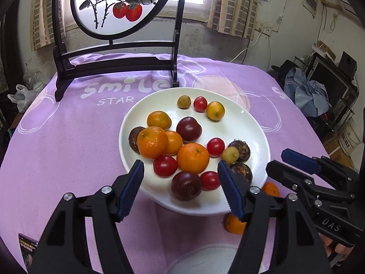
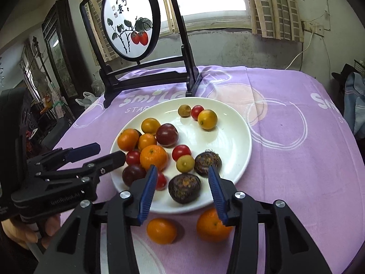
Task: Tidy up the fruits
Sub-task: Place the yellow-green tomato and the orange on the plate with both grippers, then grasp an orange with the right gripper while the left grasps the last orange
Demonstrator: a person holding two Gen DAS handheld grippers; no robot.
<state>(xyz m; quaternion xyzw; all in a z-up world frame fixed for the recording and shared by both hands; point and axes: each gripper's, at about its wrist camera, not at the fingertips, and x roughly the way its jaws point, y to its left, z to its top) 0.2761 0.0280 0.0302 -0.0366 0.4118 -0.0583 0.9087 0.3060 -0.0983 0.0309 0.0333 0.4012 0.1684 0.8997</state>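
Note:
A white plate on the purple cloth holds several oranges, cherry tomatoes, dark plums, brown water chestnuts and small yellow fruits. Two oranges lie off the plate on the cloth by its near rim, one left of the other. My left gripper hovers open over the plate's near left part, above a tomato, an orange and a plum. My right gripper is open over the near rim, with a water chestnut lying untouched below its fingers.
A dark wooden stand with a round persimmon painting stands on the table behind the plate. A booklet lies at the near left edge. A pale rounded rim shows at the bottom. Room clutter lies beyond the table's right edge.

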